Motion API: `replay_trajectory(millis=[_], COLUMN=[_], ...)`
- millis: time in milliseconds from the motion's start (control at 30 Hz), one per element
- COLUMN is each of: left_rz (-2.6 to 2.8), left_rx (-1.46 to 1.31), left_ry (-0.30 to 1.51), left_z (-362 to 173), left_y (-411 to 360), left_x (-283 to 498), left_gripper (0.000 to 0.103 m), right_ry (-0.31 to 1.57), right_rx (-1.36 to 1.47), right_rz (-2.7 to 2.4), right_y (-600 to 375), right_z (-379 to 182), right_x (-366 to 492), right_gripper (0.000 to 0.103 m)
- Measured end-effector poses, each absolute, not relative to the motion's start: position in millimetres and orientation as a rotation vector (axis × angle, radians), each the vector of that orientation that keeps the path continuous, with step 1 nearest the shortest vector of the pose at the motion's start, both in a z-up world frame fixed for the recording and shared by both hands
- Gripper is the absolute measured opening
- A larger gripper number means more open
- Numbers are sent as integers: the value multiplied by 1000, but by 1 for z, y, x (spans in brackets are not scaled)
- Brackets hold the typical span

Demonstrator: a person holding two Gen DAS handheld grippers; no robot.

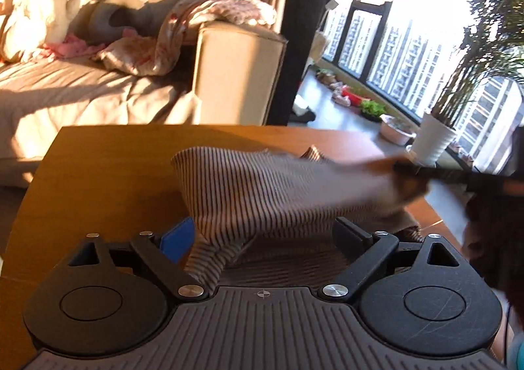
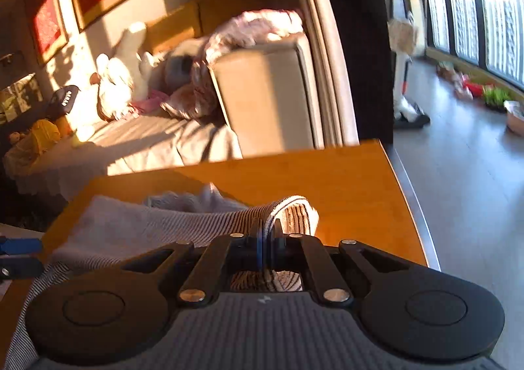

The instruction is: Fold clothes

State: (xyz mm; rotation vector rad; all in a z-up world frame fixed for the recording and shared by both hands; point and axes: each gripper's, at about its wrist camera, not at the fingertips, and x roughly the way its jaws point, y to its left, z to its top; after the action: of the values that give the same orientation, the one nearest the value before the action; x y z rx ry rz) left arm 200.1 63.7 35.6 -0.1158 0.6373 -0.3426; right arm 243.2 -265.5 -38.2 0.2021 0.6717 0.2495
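The left tool (image 1: 262,235) stood apart over the striped garment (image 1: 262,193); the right tool (image 2: 267,232) clamped its hem on the desk (image 2: 353,186), a sofa (image 2: 271,98) behind.

Striped garment (image 1: 262,193) motion-blurred toward right gripper (image 1: 425,173), itself just a dark smear. Left gripper (image 2: 16,255) clipped by frame edge, left of right gripper.

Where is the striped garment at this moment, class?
In both wrist views the striped garment lies on the wooden table before the sofa, lifted at its right end, where the right gripper pinches its hem.
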Motion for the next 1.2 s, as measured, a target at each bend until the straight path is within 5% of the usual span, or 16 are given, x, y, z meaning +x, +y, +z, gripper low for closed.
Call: replay_trajectory(millis=[133, 167, 233, 300, 600, 700, 1200], left_rz=[-348, -335, -293, -242, -229, -225, -101], left_rx=[-94, -80, -36, 22, -16, -32, -131], left_ry=[577, 546, 493, 500, 598, 606, 504], left_z=[31, 26, 12, -4, -16, -16, -8], left_y=[45, 39, 29, 22, 34, 38, 57], left_x=[218, 223, 232, 242, 251, 250, 233], left_gripper=[95, 95, 95, 95, 97, 98, 102], right_ry=[692, 682, 626, 544, 600, 584, 598], right_rx=[233, 212, 130, 98, 224, 250, 135], right_rz=[228, 207, 143, 157, 346, 382, 351], right_y=[-272, -269, -258, -248, -216, -217, -195], right_z=[-50, -46, -35, -23, -51, -59, -59], right_x=[242, 240, 232, 217, 221, 222, 222], right_gripper=[5, 10, 42, 55, 78, 97, 103])
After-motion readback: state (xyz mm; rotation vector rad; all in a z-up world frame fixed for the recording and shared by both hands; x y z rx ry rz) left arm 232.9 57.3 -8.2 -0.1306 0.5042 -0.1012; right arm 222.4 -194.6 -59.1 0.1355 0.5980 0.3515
